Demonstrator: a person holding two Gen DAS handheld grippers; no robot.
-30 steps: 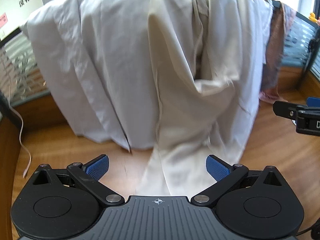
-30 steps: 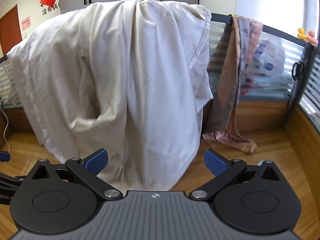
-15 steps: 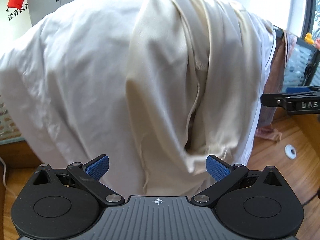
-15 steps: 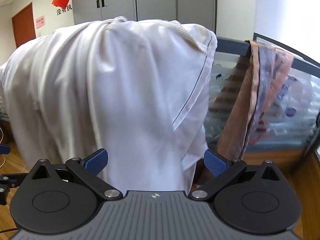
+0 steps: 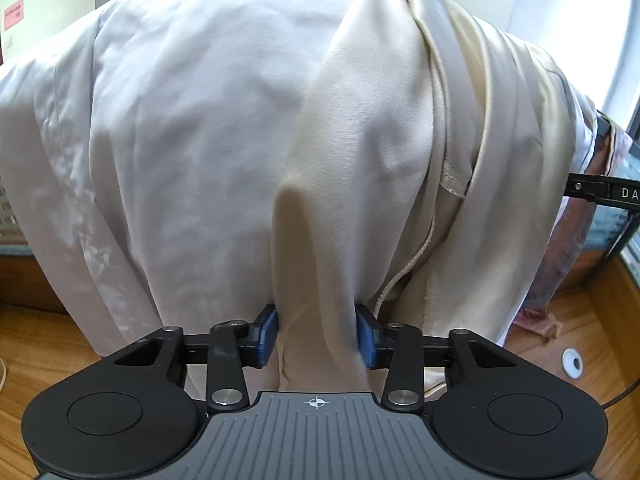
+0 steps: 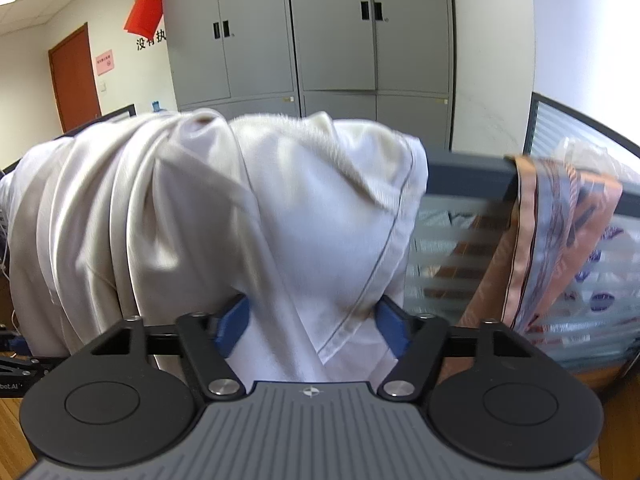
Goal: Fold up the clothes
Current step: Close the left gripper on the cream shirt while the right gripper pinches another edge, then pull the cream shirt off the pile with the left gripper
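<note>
Left tool (image 5: 316,338): pads pinched on a cream fold of the clothes (image 5: 224,128), w/ cloth bunched between them. Right tool (image 6: 312,326): also clenched, on the white hemmed edge (image 6: 352,320). Clothes hang draped over the partition (image 6: 464,164), not on the tabletop (image 5: 592,320); two grips apart likely so the piece lifts off spread, not balled. Patterned scarf (image 6: 560,240) hangs at 3 o'clock; cabinets (image 6: 332,32) at 12.

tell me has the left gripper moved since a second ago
Yes. The left gripper has come up and in toward the cream garment draped over the partition; the wooden desk shows less, and its blue pads now clamp a fold.
</note>
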